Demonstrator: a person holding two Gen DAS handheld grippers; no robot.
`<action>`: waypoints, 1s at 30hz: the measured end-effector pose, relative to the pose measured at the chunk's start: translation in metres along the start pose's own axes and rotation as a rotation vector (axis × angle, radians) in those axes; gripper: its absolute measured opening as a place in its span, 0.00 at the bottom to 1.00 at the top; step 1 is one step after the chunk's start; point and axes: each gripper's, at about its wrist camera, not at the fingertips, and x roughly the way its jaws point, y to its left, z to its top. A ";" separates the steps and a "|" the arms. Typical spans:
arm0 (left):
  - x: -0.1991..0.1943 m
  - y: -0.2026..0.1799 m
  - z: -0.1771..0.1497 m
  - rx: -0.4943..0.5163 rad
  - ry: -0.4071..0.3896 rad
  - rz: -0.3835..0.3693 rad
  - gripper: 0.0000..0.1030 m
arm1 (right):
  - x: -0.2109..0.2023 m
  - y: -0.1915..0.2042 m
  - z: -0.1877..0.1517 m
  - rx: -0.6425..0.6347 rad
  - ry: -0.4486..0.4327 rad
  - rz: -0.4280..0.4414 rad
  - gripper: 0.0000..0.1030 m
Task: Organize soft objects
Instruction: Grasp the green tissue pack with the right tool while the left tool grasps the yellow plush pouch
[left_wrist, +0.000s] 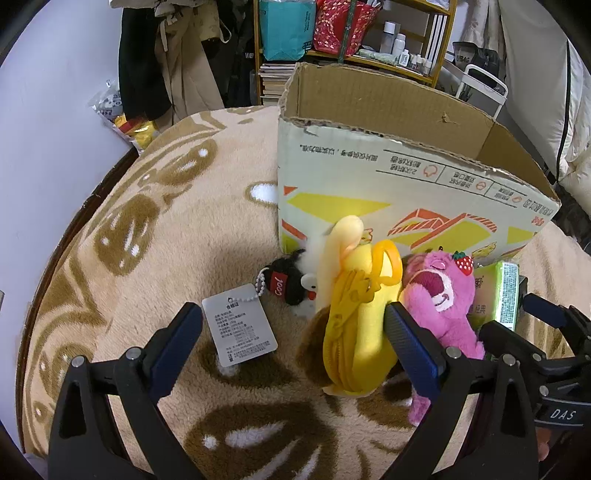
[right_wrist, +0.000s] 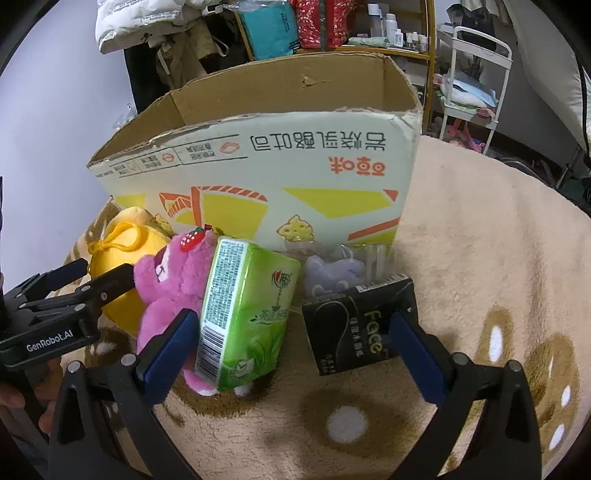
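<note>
The jaws of the left gripper (left_wrist: 295, 321) are seen spread wide, with nothing pinched. Between them a grey paper tag (left_wrist: 239, 326) on a bead chain lies flat, and the yellow banana plush (left_wrist: 360, 328) is found against the inner face of the right-hand jaw. Behind the tag, a small black and white plush (left_wrist: 293, 282) marked "Cool" is lying just beside the banana. A pink bear plush (left_wrist: 441, 302) with a strawberry on its head is pressed against the banana's other side.

The jaws of the right gripper (right_wrist: 291, 332) are likewise held apart, empty. The green tissue pack (right_wrist: 245, 314) is tilted against the left-hand jaw and leans on the pink bear. The black tissue pack (right_wrist: 360, 326), printed "Face", is lying just inside the right-hand jaw. Behind these two packs, a small lilac plush (right_wrist: 328, 275) in clear wrapping is seen close to the box wall.

All of these soft things are gathered on a beige blanket (right_wrist: 480, 258) with brown patterning, at the foot of an open cardboard box (right_wrist: 258, 162). Its inside cannot be seen from either view. Shelves (left_wrist: 369, 55) with bags and bottles are visible behind the box.
</note>
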 end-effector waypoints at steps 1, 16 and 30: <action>0.000 0.001 0.000 -0.004 0.004 -0.012 0.93 | 0.000 0.000 0.000 0.002 0.001 -0.001 1.00; 0.006 0.002 -0.002 -0.072 0.078 -0.221 0.54 | -0.003 0.008 0.000 -0.028 0.003 -0.024 0.99; -0.002 -0.010 -0.004 -0.028 0.066 -0.242 0.35 | -0.008 0.026 -0.002 -0.084 -0.005 -0.008 0.72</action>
